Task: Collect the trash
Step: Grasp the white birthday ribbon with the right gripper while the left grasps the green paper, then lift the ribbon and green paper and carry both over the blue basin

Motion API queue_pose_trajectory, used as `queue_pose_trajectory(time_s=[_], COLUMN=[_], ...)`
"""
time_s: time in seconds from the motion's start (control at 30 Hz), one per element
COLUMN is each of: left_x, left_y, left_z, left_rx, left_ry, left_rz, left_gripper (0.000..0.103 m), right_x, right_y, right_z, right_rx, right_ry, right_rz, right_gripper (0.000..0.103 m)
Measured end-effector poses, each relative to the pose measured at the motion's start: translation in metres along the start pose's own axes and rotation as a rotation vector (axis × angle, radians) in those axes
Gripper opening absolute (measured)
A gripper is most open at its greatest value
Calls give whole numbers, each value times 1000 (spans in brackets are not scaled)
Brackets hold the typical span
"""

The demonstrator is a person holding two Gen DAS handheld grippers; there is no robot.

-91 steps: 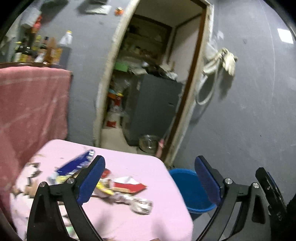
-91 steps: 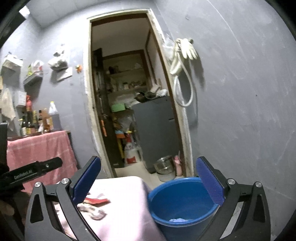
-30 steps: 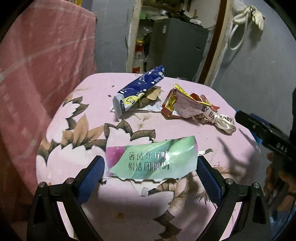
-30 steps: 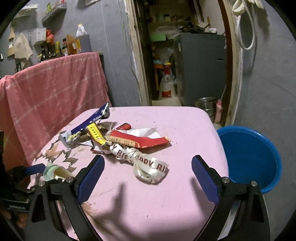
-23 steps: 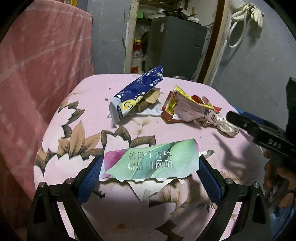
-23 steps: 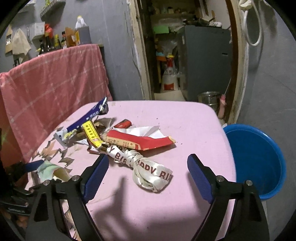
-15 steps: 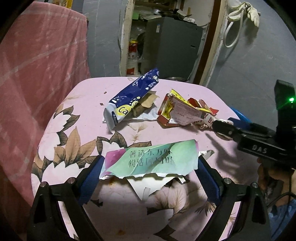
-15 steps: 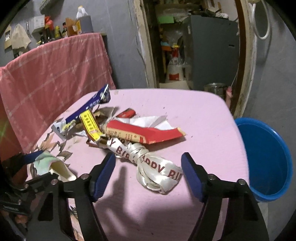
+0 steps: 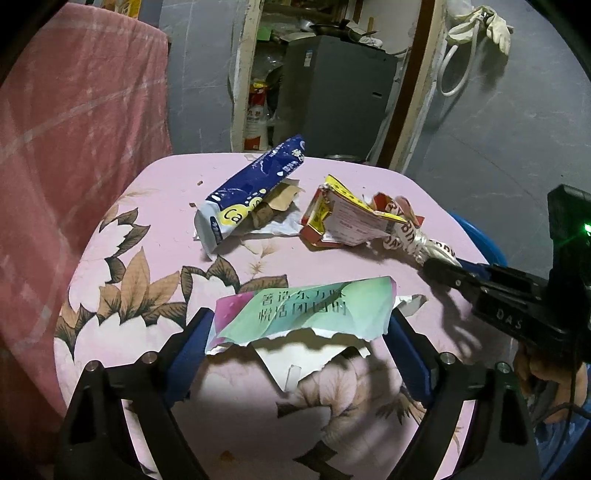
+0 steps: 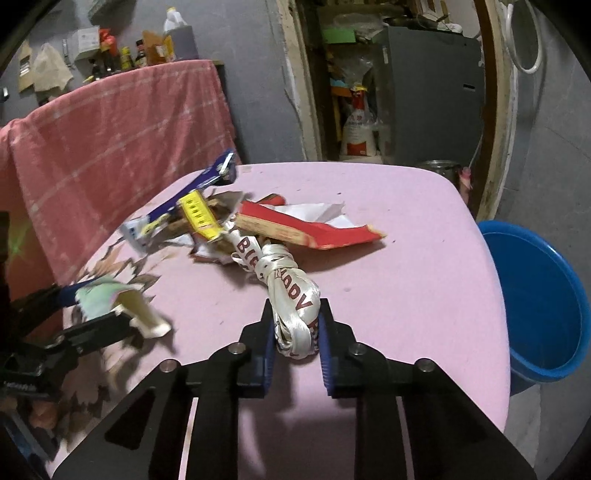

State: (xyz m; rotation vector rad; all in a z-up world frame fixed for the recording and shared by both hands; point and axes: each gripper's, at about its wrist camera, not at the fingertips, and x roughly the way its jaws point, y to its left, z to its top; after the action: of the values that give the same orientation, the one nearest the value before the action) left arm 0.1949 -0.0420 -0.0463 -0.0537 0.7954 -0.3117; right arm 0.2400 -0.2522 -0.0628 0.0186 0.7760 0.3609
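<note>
Pink table [image 10: 424, 258]: R gripper [image 10: 295, 332] clamps ribbon [image 10: 291, 295]; L gripper [image 9: 295, 336] wide, straddling torn wrapper [image 9: 303, 314].

This is a lived-in home, likely a kitchen corner beside a storeroom. Sauce and oil bottles [image 10: 147, 51] crowd a ledge above a pink checked cloth [image 10: 110, 122]. A doorway with a worn frame [image 9: 243, 74] opens onto a cluttered pantry holding a grey cabinet [image 9: 332, 92] and shelves of goods. Rubber gloves [image 9: 495, 26] and a hose hang on the grey wall, and a blue plastic basin [image 10: 546, 302] sits beside a tabletop under a floral pink cover [image 9: 147, 229].
</note>
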Motion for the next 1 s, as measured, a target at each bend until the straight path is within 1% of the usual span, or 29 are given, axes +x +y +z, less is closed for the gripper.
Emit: queue_pose_trajectory(time_s=[0.13, 0.23, 0.37, 0.5, 0.6, 0.73, 0.87, 1.0], left_x=[-7, -16, -26, -38, -45, -50, -46, -34], left_y=[-4, -7, -7, -11, -18, -30, -49, -78], left_z=[-5, -10, -11, -8, -2, 11, 30, 52], left_rx=[-5, -24, -51, -75, -82, -71, -55, -34], left_ry=[-11, -33, -67, -124, -167, -219, -256, -293], left_rz=[-9, -16, -23, -25, -31, -46, -88, -135], left_gripper=[87, 87, 87, 87, 87, 87, 87, 87], right_x=[-14, -28, -50, -75, -90, -114, -127, -138], right_y=[4, 8, 15, 19, 18, 6, -5, -26], right_z=[-12, -23, -31, -36, -33, -27, -18, -9], right_rx=[13, 20, 28, 36, 47, 71, 77, 90], right_ry=[-18, -52, -125, -219, -281, -380, -440, -487], right_rz=[28, 43, 43, 42, 21, -23, -79, -135], right_gripper=[16, 15, 15, 16, 16, 16, 16, 16])
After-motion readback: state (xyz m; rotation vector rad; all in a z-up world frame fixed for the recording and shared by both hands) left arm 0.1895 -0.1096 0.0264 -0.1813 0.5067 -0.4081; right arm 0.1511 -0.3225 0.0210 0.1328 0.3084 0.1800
